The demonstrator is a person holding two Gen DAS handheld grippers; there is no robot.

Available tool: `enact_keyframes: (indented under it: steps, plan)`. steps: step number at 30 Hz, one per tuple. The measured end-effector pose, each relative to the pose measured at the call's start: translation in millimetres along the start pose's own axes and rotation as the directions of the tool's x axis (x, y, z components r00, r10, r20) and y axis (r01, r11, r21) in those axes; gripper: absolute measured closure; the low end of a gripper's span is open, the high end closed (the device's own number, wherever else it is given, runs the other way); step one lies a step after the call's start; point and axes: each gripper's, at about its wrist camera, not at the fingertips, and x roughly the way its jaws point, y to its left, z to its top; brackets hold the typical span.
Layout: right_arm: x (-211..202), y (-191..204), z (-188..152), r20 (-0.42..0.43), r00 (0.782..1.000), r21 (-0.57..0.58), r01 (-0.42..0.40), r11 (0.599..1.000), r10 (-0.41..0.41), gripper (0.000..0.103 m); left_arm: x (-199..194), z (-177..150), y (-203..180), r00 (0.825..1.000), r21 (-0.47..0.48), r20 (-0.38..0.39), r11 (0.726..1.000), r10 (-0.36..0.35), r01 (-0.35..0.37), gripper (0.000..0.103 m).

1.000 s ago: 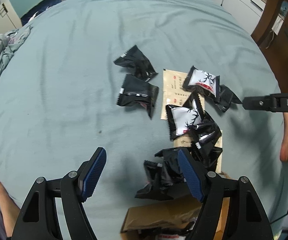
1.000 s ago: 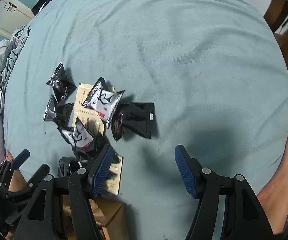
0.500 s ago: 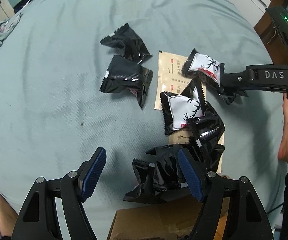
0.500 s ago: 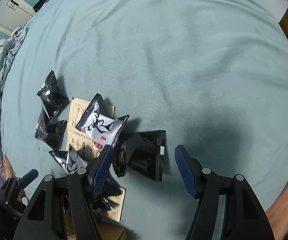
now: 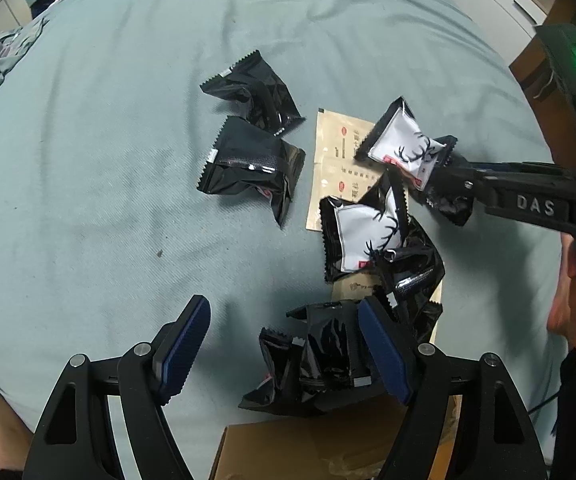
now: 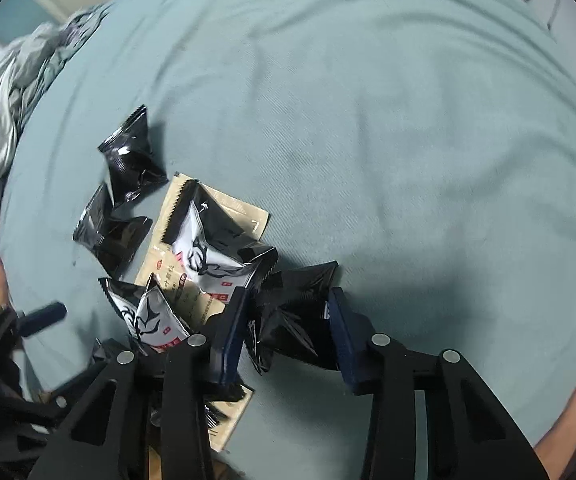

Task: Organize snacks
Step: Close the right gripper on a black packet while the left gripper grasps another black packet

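The right gripper (image 6: 288,320) has just been closing, and a black snack packet (image 6: 296,308) now sits between its blue pads, which press its crumpled sides; I judge this a grip forming on it. The packet lies on the blue bedsheet (image 6: 368,120), touching the corner of a white deer-print packet (image 6: 203,248) that overlaps a tan sachet (image 6: 223,216). Beyond that sachet, away from the gripper, two more black packets (image 6: 127,160) lie on the sheet. On the sachet's near side a second deer-print packet (image 6: 151,312) lies by a heap of black ones.

The left gripper (image 5: 283,344) hangs with its jaws wide apart and empty, one pad over the black heap (image 5: 328,352), above a cardboard box (image 5: 308,448).

The risk: the glossy film is slippery and puffed with air, so a pinch across the soft middle may let it squirt out on the lift. The left pad also sits against the deer-print packet's edge and could drag it along.
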Motion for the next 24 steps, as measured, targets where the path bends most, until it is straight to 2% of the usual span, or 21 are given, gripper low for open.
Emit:
enact_keyframes:
  steps: [5,10,14,20,24]
  plan:
    - [-19,6,-5,0.058,0.998,-0.018,-0.005,1.000,0.006,0.072,-13,8,8,0.997,-0.046,0.072,0.999,0.026,-0.023,0.025]
    - [-41,6,-10,0.113,0.992,0.004,-0.058,0.998,0.058,0.072,-14,22,24,0.994,-0.103,0.108,0.995,0.026,-0.014,0.024]
    - [-58,0,-14,0.147,0.982,0.040,-0.126,0.991,0.119,0.072,-9,29,25,0.988,-0.091,0.130,0.993,0.080,-0.068,0.024]
    - [-59,-4,-24,0.118,0.978,0.049,-0.181,0.982,0.174,0.072,5,48,22,0.983,-0.073,0.149,0.993,0.104,-0.094,0.023]
    - [-51,-8,-28,0.071,0.989,0.039,-0.136,0.990,0.133,0.072,16,55,16,0.983,-0.046,0.140,0.993,0.118,-0.113,0.023]
